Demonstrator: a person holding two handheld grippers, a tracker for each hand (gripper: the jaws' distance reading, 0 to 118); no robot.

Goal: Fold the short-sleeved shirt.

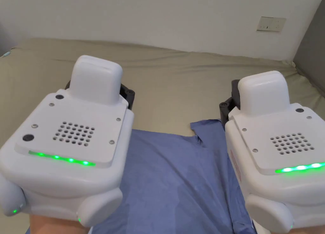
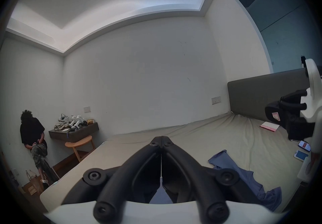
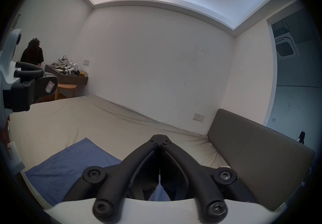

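Blue, thin and limp, the shirt (image 1: 177, 177) lies spread on the bed (image 1: 171, 79) and looks best pinched at a hem corner or sleeve edge, beneath the empty, closed left gripper (image 2: 161, 139) and right gripper (image 3: 160, 137).

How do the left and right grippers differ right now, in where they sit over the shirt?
In the head view the left gripper sits nearer the middle of the bed; the right gripper sits toward the headboard. The blue shirt reaches up to a sleeve tip just beside the right gripper; by the left gripper its edge lies flatter. Shared: in each gripper's own view the jaws meet at the tips with nothing between them.
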